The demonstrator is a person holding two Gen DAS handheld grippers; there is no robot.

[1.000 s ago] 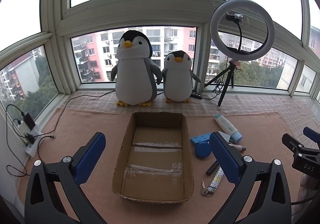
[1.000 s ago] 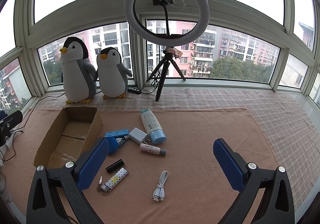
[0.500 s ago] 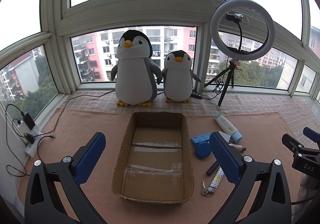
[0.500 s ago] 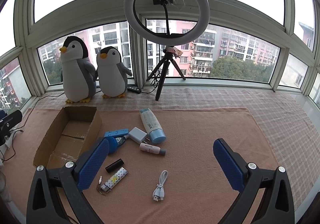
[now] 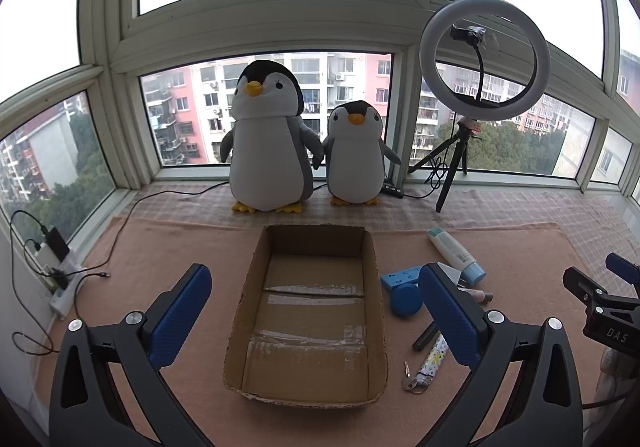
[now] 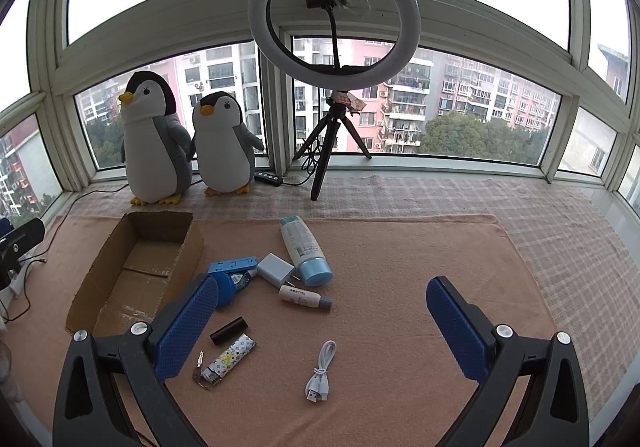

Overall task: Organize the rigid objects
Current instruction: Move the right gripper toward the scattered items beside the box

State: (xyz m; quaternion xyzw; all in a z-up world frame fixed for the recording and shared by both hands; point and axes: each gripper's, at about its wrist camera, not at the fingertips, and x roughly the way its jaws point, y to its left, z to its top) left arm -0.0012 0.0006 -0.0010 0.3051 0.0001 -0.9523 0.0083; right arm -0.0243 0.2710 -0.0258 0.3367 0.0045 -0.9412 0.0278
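While your left gripper [image 5: 314, 309] hangs above the cardboard box [image 5: 308, 327], its jaws spread wide and holding nothing, the box sits open on the pink mat [image 6: 400, 307] with its floor bare but for strips of tape. Your right gripper [image 6: 322, 321], likewise gaping and empty, looks down on the scatter just right of the box: a white bottle with a blue cap [image 6: 306, 251], a white charger plug [image 6: 275, 269], a small white tube [image 6: 305, 297], a black cylinder [image 6: 229, 330], a patterned lighter [image 6: 228, 361] with a key at its end, and a coiled white cable [image 6: 321, 371]. Your left finger hides part of the round blue object [image 6: 226, 288] and the flat blue piece [image 6: 232, 266] touching it; what they are is hard to tell. Two plush penguins [image 5: 304, 143] and a ring light [image 6: 334, 13] stand at the window.
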